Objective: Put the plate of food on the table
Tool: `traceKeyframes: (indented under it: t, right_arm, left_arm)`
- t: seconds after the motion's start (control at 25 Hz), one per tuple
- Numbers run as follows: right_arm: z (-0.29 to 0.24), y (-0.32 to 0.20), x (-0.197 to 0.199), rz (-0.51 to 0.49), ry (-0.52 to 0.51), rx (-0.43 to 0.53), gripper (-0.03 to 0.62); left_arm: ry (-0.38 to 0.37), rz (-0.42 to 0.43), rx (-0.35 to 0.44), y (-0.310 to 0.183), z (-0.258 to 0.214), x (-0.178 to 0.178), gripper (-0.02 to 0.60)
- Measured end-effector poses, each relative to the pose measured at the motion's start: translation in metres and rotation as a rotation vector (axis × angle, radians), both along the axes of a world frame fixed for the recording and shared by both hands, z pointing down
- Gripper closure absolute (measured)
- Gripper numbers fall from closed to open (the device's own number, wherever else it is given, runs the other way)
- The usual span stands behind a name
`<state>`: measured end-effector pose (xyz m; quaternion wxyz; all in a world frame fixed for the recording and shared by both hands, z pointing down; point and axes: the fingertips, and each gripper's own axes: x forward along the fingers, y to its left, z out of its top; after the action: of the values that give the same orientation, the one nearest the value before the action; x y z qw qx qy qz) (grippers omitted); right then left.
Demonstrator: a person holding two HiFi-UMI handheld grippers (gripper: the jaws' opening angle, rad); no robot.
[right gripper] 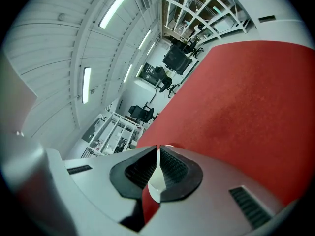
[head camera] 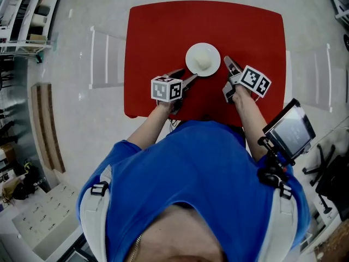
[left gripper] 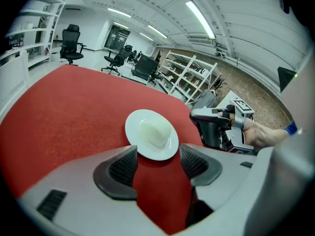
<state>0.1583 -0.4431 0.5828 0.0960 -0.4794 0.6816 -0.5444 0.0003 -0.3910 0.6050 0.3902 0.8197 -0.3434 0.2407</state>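
A white plate [head camera: 203, 59] carrying a pale mound of food [head camera: 203, 62] rests on the red table [head camera: 158, 37]. My left gripper [head camera: 188, 81] is at the plate's near left edge. In the left gripper view the plate [left gripper: 151, 134] lies flat on the table [left gripper: 59, 112], its near rim between the tips of my open left gripper [left gripper: 158, 154]; the jaws stand apart and do not grip it. My right gripper [head camera: 228, 63] hovers just right of the plate, apart from it. In its own view the right gripper [right gripper: 158, 149] is shut, with a white sliver showing in the slit between its pads.
The table [right gripper: 256, 97] is otherwise bare red cloth. A dark screen on a mount [head camera: 289, 130] hangs at the person's right side. Office chairs [left gripper: 71, 43] and metal shelves [left gripper: 192, 77] stand beyond the table's far edge.
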Motion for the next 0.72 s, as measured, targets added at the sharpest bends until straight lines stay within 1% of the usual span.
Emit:
traceKeyframes:
  t: [0.2,0.36,0.52,0.72]
  right_arm:
    - [-0.016,0.017,-0.007,0.011,0.003,0.038,0.577]
    - [-0.034,0.031,-0.018,0.015,-0.007,0.107,0.577]
    - [-0.054,0.048,-0.035,0.007,-0.002,0.176,0.578]
    - [-0.080,0.072,-0.058,-0.017,0.061,0.259,0.586]
  left_arm:
    - [0.066,-0.011,0.074,0.002,-0.024,-0.001,0.305]
    - [0.123,-0.029,0.143,0.005,-0.047,-0.007,0.307]
    - [0.184,-0.058,0.222,0.007,-0.074,-0.023,0.375]
    - [0.234,-0.075,0.302,0.016,-0.104,-0.046,0.464]
